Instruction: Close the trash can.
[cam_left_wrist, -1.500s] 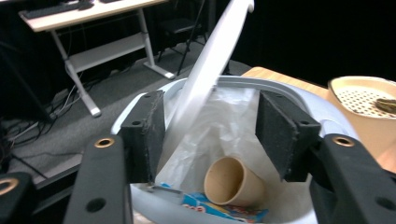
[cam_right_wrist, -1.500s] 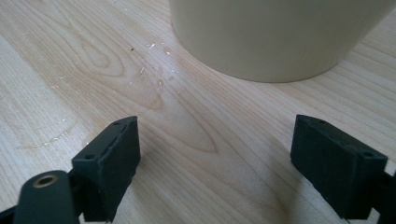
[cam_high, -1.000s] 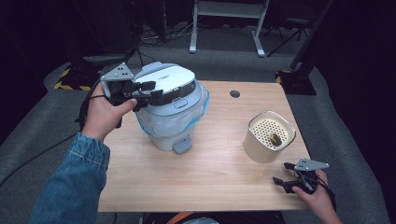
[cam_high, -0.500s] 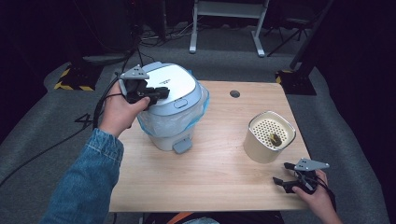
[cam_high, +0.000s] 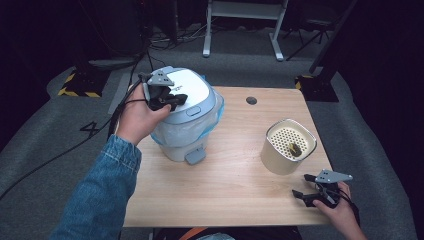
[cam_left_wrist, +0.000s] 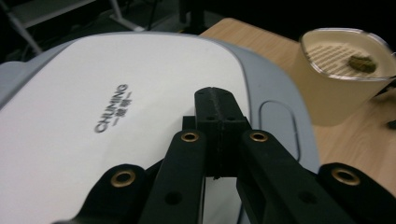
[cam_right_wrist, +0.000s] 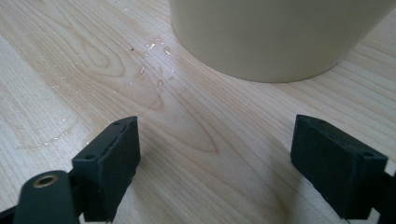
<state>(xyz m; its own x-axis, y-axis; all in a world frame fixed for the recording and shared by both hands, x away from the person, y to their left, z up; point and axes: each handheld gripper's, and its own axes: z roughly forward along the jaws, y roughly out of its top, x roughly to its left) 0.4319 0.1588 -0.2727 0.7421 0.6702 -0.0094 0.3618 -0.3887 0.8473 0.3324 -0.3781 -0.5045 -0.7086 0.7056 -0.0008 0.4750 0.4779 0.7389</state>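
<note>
One bin (cam_high: 187, 120) upright, pedal (cam_high: 195, 157) toward person.

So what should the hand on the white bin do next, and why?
Probably press the left gripper down toward the lid button. Its jaws are shut with nothing between them, and it sits over the white lid of the bin, just short of that button. The lid is down. The right gripper rests open on the table.

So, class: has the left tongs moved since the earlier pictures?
Yes. In the high view the left tongs have slid rightward from the bin's left edge onto the bin's white lid, closing as they came, nothing between them.
</note>
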